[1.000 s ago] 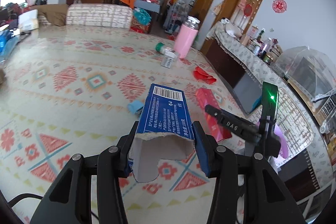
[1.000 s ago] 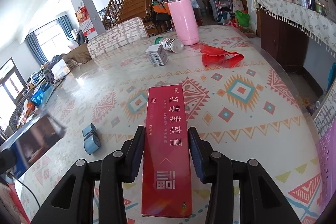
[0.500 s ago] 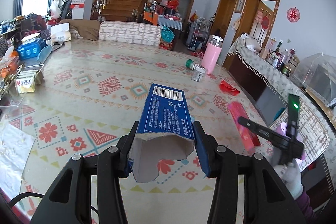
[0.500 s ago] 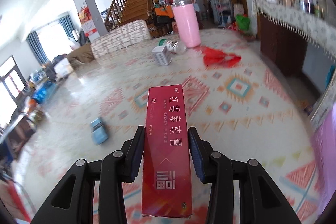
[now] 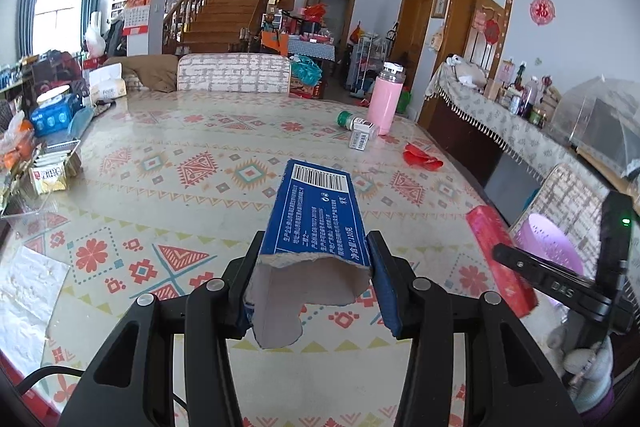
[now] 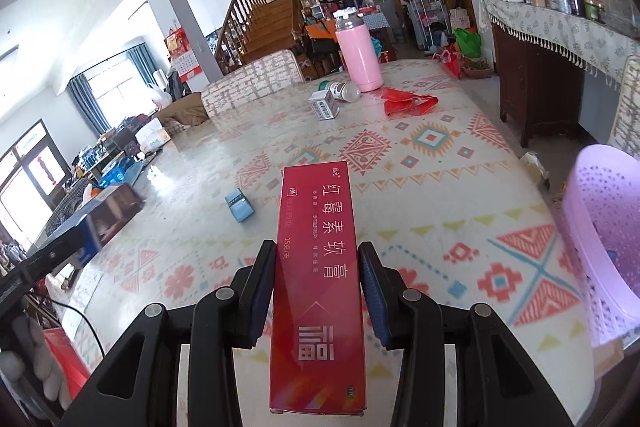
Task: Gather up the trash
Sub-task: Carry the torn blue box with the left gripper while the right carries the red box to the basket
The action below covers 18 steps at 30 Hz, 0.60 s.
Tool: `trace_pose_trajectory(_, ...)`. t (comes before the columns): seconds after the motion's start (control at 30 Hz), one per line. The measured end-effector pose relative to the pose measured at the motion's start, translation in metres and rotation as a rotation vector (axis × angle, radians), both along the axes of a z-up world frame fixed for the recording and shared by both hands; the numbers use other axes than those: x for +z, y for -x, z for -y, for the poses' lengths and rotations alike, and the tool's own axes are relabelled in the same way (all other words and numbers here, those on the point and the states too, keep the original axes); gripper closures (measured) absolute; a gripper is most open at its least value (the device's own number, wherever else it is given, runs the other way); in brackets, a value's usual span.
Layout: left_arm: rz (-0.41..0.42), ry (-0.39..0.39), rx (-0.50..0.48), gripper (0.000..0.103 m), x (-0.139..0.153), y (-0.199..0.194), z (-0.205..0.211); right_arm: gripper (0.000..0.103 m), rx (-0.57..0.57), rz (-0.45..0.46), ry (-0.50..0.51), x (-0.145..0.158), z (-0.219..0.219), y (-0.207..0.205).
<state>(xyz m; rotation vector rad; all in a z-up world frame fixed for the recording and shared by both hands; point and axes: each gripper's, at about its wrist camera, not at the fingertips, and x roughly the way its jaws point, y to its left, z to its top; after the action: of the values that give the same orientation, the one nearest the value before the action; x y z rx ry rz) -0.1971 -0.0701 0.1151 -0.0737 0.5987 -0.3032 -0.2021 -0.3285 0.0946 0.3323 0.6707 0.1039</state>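
Observation:
My left gripper [image 5: 316, 261] is shut on a blue carton [image 5: 316, 211] with a torn open end, held above the patterned table [image 5: 180, 131]. My right gripper [image 6: 318, 267] is shut on a long red box [image 6: 316, 247] with white lettering. The red box [image 5: 500, 259] also shows at the right of the left wrist view, just in front of a purple perforated basket [image 5: 548, 243]. In the right wrist view the basket [image 6: 608, 227] stands beyond the table's right edge. A small light-blue box [image 6: 240, 205], a red bag [image 6: 408, 103], a small white box [image 6: 323, 105] and a toppled jar [image 6: 342, 90] lie on the table.
A pink flask [image 5: 386, 99] stands at the far right of the table. Snack packets [image 5: 48, 175] and tissue boxes [image 5: 54, 117] crowd the left edge, with a white sheet [image 5: 28, 287] near the front left. A chair back [image 5: 234, 73] is at the far side, a sideboard [image 6: 560, 39] to the right.
Both grippers have drawn back from the table with their boxes still held. The table looks farther away, and the purple basket has come into view at the right.

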Motion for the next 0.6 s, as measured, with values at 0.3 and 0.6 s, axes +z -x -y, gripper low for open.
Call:
trace_pose_trajectory(0.3,0.025,-0.099,0.023,0.056,-0.005,0.007,0.021,0.058,0.021,-0.005,0.015,-0.004,-0.006,0.023)
trace_pose_trajectory(0.6,0.047,-0.177,0.031,0.056,-0.01,0.007,0.038,0.058,0.005,0.018,-0.001,-0.001,0.002,0.035)
